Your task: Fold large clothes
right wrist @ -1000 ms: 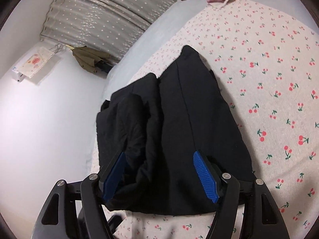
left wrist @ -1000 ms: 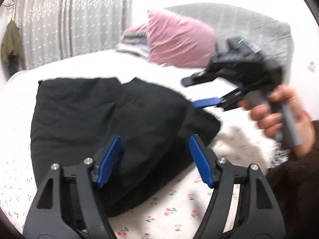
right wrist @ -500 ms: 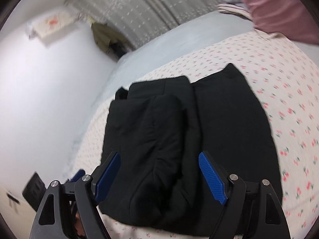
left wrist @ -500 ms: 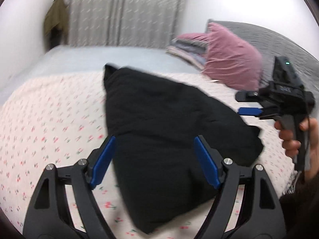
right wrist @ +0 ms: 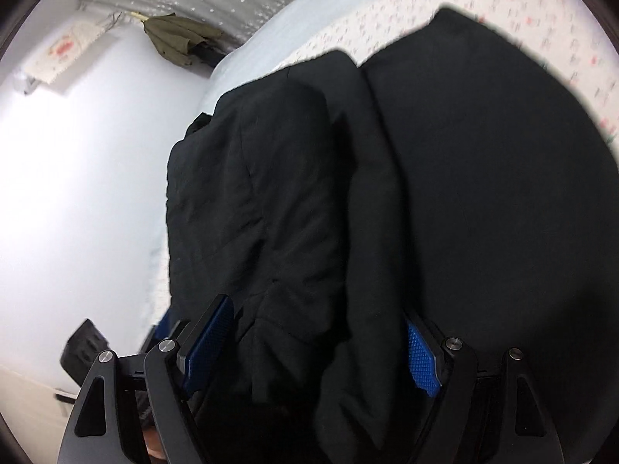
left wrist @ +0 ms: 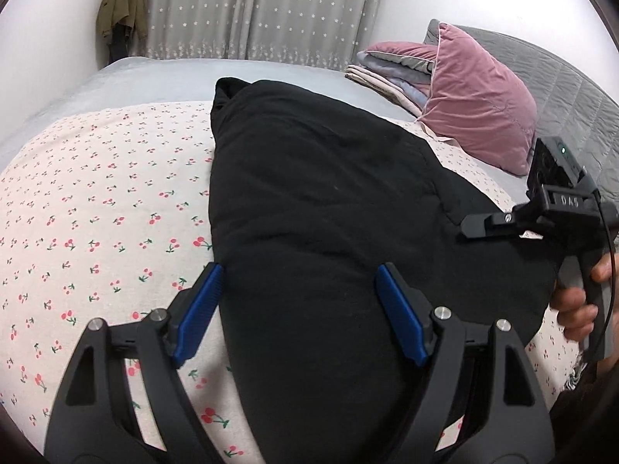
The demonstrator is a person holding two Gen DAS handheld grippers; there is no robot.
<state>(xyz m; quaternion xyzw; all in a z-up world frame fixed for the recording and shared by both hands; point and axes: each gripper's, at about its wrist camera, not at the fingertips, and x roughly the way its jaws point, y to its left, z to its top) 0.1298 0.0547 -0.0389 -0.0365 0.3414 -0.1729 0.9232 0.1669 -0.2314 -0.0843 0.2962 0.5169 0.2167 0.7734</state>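
Black garment (left wrist: 317, 208) lay on the cherry-print sheet (left wrist: 96, 208), already folded into a long thick bundle running from the near edge of the bed toward the curtain (left wrist: 263, 7); in the right wrist view the garment (right wrist: 387, 212) showed two stacked panels with a seam-like ridge between them, so probably sides folded in, one lengthwise fold left to do. Left gripper (left wrist: 298, 309) had its jaws spread wide, hovering over the near end of the bundle, blue pads straddling it, nothing pinched. Right gripper (right wrist: 313, 344) was likewise spread, jaws either side of the cloth at its end, pads not visibly pressing; whether they touched fabric couldn't be told, frame was blurred and black-on-black. Likely reason for the pose: both grippers lined up at the near edge, one per corner, to pick it up and carry it over. In the left view the right gripper (left wrist: 541, 212) showed side-on at the frame's right, hand (left wrist: 576, 305) on its handle, partly cut off. Garment type unclear, no collar or sleeve readable. Beyond it: pink pillow (left wrist: 476, 104), folded blankets (left wrist: 390, 65), olive coat (left wrist: 122, 11) hanging by the wall. Dark object low left in the right view (right wrist: 83, 348) couldn't be identified.
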